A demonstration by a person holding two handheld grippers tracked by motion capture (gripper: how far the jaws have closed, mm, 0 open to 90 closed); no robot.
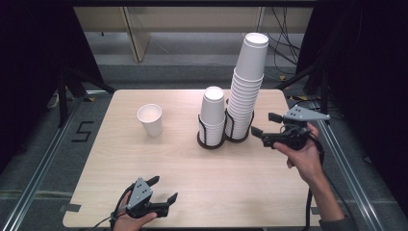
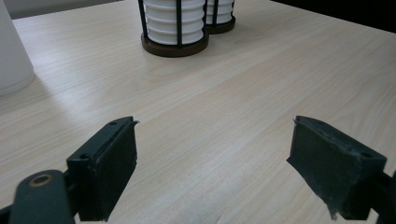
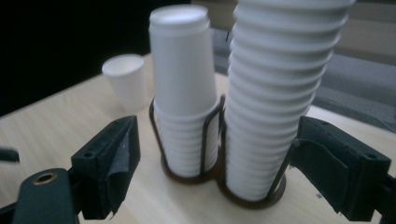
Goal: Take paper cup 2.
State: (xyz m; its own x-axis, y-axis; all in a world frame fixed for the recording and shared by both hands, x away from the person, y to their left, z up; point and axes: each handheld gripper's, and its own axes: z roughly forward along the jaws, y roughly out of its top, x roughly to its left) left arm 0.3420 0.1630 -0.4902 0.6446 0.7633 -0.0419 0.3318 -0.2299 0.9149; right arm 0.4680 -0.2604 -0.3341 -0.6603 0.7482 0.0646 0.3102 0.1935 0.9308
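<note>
Two handheld grippers, both matte black with chunky bodies. Left gripper [image 1: 161, 189] has a grey three-cornered plate on top, dotted with small dark holes, and a black cable trailing off its back. Right gripper [image 1: 263, 124] carries the same grey plate and a black cable along the forearm. Jaws are blocky black pads (edges frayed), screw holes on top, brass-ringed hole near the base. Grey sleeve cuff at the right arm.

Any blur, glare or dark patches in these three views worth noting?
High view: sharp, evenly lit table, black surroundings at both sides. Left gripper view: soft sheen on the wood, single cup cut off and overexposed at the left edge. Right gripper view: tall stack slightly blurred, left background black.
</note>
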